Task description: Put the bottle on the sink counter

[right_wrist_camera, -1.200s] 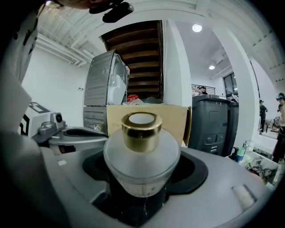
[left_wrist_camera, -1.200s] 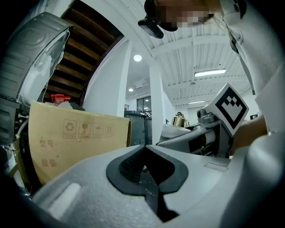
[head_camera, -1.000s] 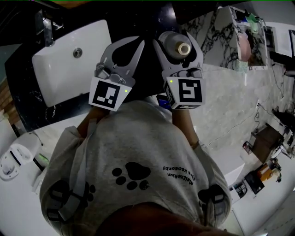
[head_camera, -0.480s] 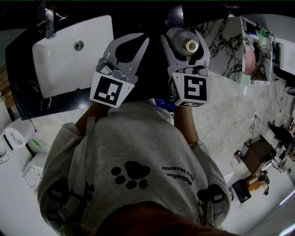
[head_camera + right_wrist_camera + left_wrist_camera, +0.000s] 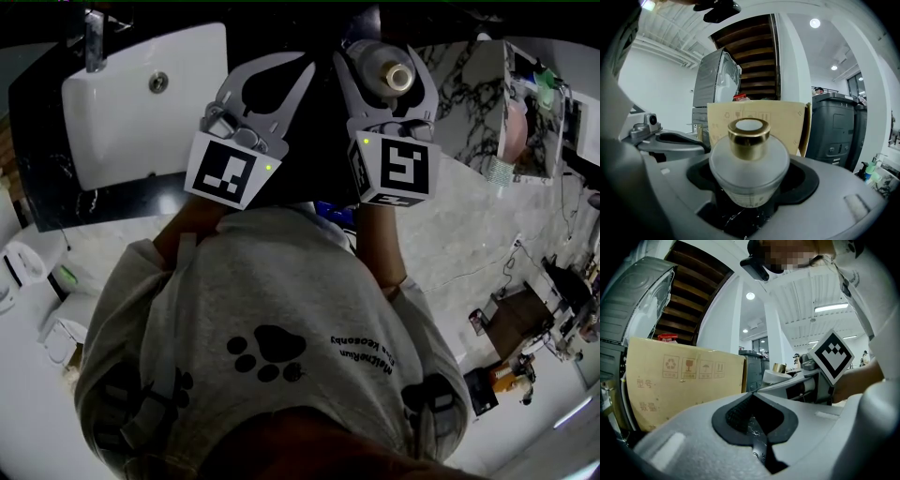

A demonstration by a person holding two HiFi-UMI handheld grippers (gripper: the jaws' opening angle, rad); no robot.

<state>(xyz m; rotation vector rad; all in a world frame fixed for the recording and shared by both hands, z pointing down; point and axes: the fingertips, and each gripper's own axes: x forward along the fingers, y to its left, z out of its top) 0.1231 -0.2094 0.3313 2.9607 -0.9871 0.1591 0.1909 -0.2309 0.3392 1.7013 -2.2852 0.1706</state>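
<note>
While the frosted round glass bottle with gold cap (image 5: 749,164) sits in the right gripper (image 5: 385,58): we call the step carry-and-set-down, bottle not yet landed.
Bottle position: roughly upright, in the air over dark stone, right of the basin in the head view.
Right gripper jaws: set wide but clamped on the bottle's fat body, one jaw on each side; cap sticks out above them.
Left gripper (image 5: 751,393): jaws closed tip to tip, nothing in them; just beside the right one.
Counter: black white-veined marble sink counter (image 5: 122,199); a bare patch shows under the bottle, seen through the jaws.
Basin: white rectangular basin (image 5: 141,112) with chrome tap (image 5: 92,37), off to the left.
Height: we cannot tell the gap to the stone.
Doing it well: we'd come down slow and straight with the base level. We'd aim at flat stone away from the basin rim and counter edge, and let go only once the base sits flat.
Risk: glass on stone, rounded body; a tilted or early release could tip or knock it.
Left gripper's job: we'd hold it aside, clear of the landing spot.
</note>
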